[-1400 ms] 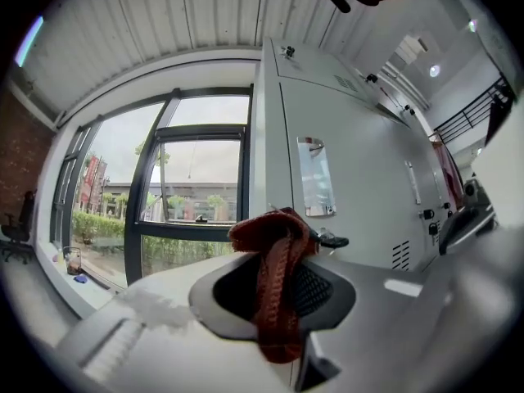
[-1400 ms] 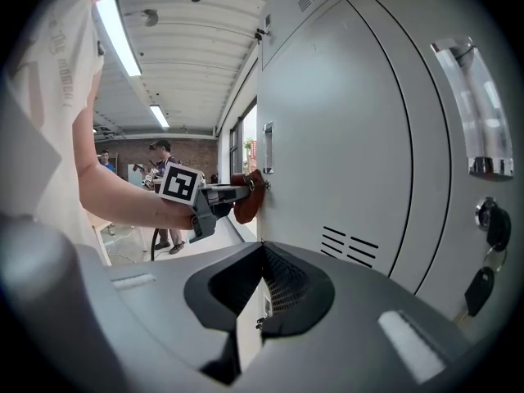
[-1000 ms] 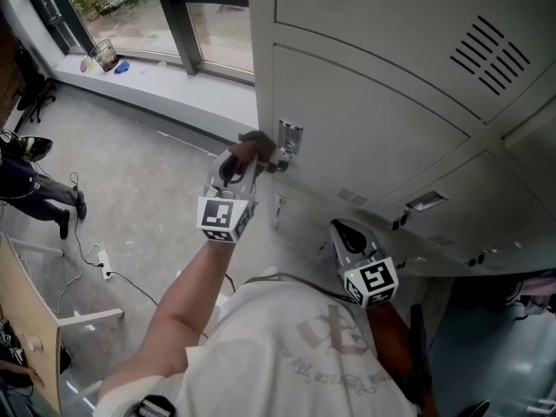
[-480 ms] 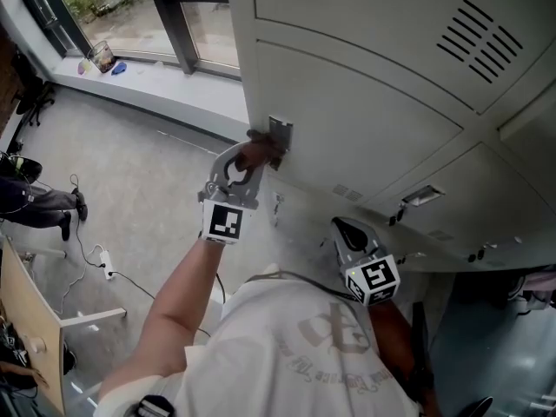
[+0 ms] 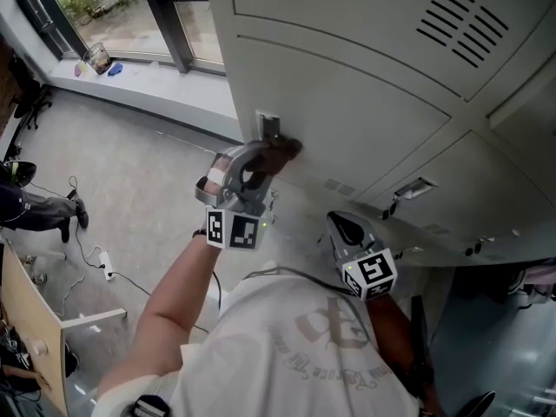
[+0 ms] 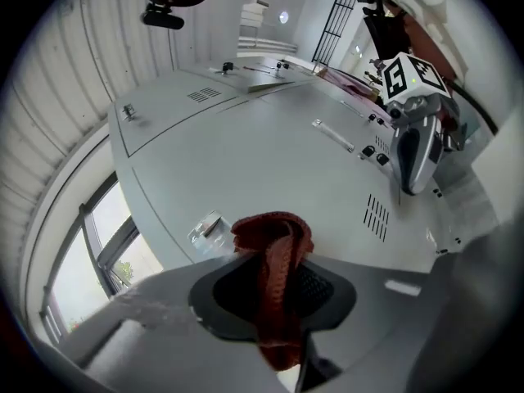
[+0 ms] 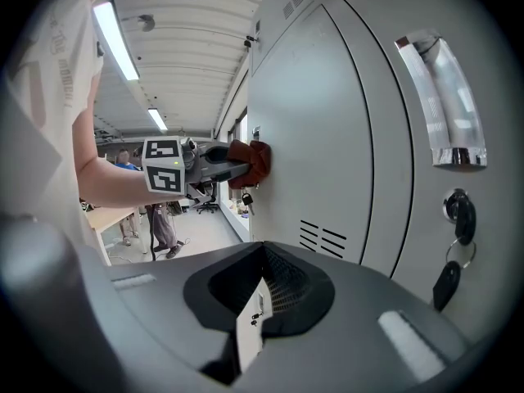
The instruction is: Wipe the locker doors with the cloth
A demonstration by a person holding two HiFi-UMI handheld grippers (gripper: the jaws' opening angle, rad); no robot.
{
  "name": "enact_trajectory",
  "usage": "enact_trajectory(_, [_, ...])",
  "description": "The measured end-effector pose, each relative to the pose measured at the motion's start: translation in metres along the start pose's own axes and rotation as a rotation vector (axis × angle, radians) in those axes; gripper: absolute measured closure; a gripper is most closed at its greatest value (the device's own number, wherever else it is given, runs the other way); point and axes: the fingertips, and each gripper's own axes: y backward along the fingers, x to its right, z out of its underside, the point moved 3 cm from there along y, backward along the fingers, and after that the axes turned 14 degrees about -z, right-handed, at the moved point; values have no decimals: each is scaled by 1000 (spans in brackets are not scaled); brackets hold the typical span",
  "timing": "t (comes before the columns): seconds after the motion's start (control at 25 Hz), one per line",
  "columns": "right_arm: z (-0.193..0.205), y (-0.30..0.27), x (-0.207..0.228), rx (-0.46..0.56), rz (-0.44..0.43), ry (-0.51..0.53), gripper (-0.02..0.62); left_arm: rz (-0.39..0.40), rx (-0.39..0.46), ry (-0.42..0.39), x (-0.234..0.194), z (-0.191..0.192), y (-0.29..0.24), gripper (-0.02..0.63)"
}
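White short-sleeve T-shirt (image 5: 295,354) w/ faded grey print on the front. The left gripper (image 5: 271,155): curved silver-grey shell, dark grey pads (image 6: 229,293) w/ fine ribbed texture inside. Its cube (image 5: 234,230) is white w/ black square markers, tiny green light at one edge. The right gripper (image 5: 340,224): same build, grey & black nose, own marker cube (image 5: 372,272), green light too.

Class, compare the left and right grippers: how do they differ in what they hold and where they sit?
The left gripper grips the red cloth; the right gripper holds nothing. The left gripper presses against the locker door beside its latch; the right gripper sits lower, near the person's chest. Both carry marker cubes.
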Motion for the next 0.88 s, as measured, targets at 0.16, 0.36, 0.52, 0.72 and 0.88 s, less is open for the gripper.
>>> enact_trajectory(0.16, [-1,4,3,-2,8,-3,588,9,-7,9,12,-11,-4,526])
enact_trajectory(0.36, [1,13,7,4,21,-7,588,31,2,18,24,-27,-7,526])
enact_trajectory(0.52, [1,19,10,5,30,-8,588,52,11,49,39,-40,-9,526])
enact_trajectory(0.72, [7,29,15,18,42,-14,588,64,-7,144,55,-50,-11,526])
enact_trajectory(0.88, [9,38,16,11,53,-18,588,88,16,173,76,-65,-12,526])
